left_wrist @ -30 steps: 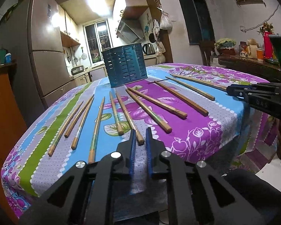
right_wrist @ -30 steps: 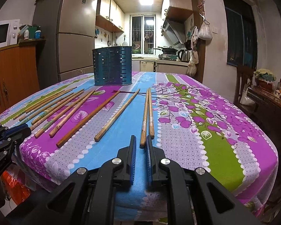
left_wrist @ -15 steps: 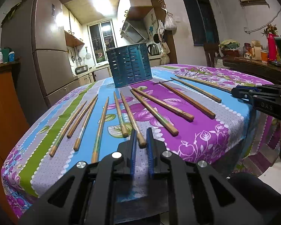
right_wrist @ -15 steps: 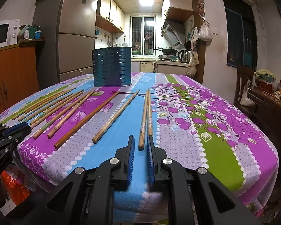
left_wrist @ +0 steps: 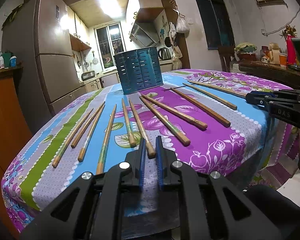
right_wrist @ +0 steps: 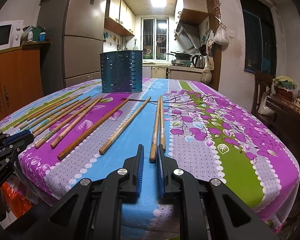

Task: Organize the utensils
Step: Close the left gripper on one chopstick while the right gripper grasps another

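Note:
Several wooden chopsticks [left_wrist: 108, 134] lie fanned out on the flowered tablecloth [left_wrist: 210, 140], in front of a blue slotted utensil holder [left_wrist: 139, 71] that stands upright further back. My left gripper [left_wrist: 150, 142] hovers at the near table edge, nearly shut. The end of one chopstick [left_wrist: 151, 153] shows in its narrow gap, lying on the cloth. My right gripper [right_wrist: 150, 150] is low over the near edge, also nearly shut. The near end of a pair of chopsticks [right_wrist: 153, 156] shows just beyond its tips. The holder [right_wrist: 122, 72] looks empty from here.
The right gripper [left_wrist: 254, 99] juts in at the right of the left wrist view. The left gripper [right_wrist: 20, 140] shows at the left edge of the right wrist view. A fridge [right_wrist: 80, 46], orange cabinet [right_wrist: 14, 80] and dark side table [right_wrist: 290, 116] surround the table.
My right gripper has sunk towards the table edge, so the chopstick pair now sits close in front of its tips. The left gripper has held still.

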`<move>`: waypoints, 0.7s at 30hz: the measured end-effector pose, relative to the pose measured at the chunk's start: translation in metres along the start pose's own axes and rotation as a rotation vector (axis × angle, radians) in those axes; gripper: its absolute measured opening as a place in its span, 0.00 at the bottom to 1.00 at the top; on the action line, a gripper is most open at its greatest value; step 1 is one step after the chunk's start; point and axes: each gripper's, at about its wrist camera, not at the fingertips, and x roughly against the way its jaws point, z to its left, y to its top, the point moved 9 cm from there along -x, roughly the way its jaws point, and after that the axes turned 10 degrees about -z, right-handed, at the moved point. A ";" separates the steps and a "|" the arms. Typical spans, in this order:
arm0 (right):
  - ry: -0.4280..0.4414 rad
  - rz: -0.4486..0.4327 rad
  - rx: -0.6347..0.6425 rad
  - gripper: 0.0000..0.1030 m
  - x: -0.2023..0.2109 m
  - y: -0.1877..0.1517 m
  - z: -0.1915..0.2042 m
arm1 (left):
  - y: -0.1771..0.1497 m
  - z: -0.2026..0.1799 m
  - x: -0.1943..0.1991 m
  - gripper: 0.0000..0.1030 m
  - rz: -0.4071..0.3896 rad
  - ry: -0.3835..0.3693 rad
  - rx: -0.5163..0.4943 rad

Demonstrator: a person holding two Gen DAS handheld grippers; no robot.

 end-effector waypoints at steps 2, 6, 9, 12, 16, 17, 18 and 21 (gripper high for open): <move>-0.002 -0.002 0.003 0.14 -0.003 -0.004 0.001 | -0.001 0.000 0.001 0.09 -0.009 0.012 -0.020; 0.003 -0.001 0.002 0.11 -0.009 -0.013 0.003 | -0.004 -0.001 0.002 0.08 -0.010 0.022 -0.041; 0.001 -0.004 0.001 0.08 -0.013 -0.024 0.005 | -0.004 0.000 0.002 0.07 -0.007 0.024 -0.045; -0.001 -0.009 -0.007 0.07 -0.015 -0.031 0.003 | -0.005 -0.001 0.003 0.06 0.001 0.023 -0.045; -0.009 -0.018 -0.008 0.07 -0.016 -0.034 0.001 | -0.006 -0.005 0.006 0.05 0.014 0.019 -0.055; -0.010 -0.022 -0.004 0.07 -0.016 -0.035 -0.001 | -0.003 -0.005 0.008 0.05 0.008 0.020 -0.058; -0.012 -0.028 -0.002 0.07 -0.015 -0.034 -0.001 | 0.000 -0.006 0.010 0.05 -0.002 0.021 -0.060; -0.011 -0.050 0.005 0.07 -0.009 -0.028 -0.003 | 0.012 -0.006 0.017 0.05 -0.029 0.019 -0.056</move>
